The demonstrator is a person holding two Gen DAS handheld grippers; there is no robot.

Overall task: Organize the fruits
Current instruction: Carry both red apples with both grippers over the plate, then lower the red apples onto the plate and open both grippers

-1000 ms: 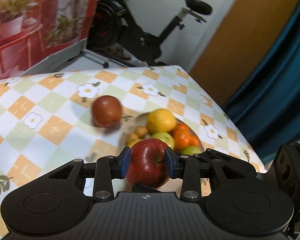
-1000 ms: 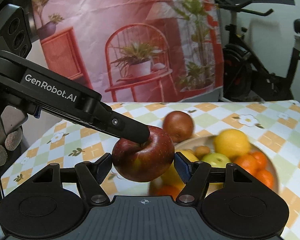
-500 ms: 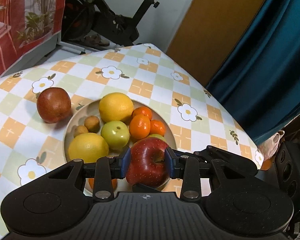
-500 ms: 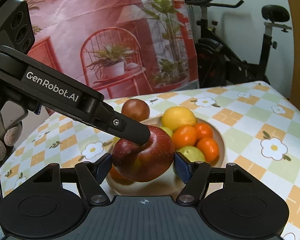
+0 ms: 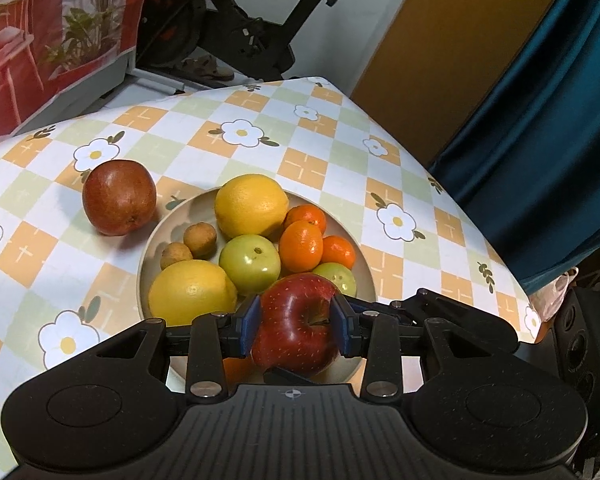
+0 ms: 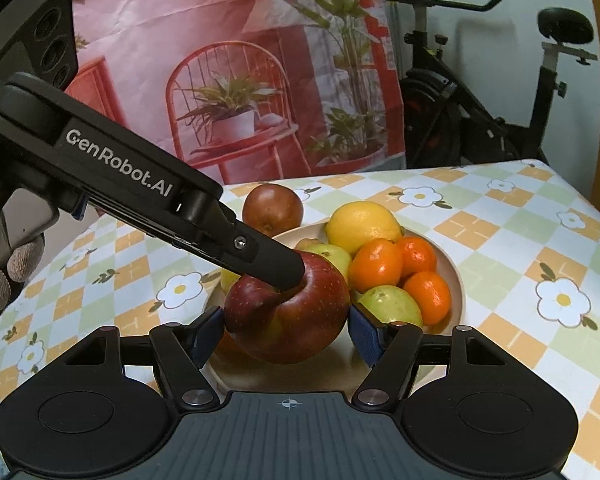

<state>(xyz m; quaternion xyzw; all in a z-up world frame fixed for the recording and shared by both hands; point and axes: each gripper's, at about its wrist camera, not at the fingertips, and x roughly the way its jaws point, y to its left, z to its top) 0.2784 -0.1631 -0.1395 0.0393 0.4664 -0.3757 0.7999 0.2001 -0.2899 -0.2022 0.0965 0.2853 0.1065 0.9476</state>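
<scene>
The left claw (image 5: 296,327) gripped the apple (image 5: 298,326) just above the plate (image 5: 162,236) (right claw (image 6: 286,330) flanked it, pads apart), so lowering into a gap seemed next.

Home room: exercise bike (image 6: 499,92), flowered tablecloth (image 5: 339,148), teal curtain (image 5: 539,120), printed plant backdrop (image 6: 228,60).

Left gripper (image 5: 296,326) clamped on a red apple (image 5: 298,324), blue pads pressed to both its sides, held over the near rim of a beige plate (image 5: 156,240). On the plate: two lemons, green fruits, three mandarins, two small brown fruits. Just left of it, on the checked floral tablecloth (image 5: 331,148), a dark red fruit (image 5: 119,197).
</scene>
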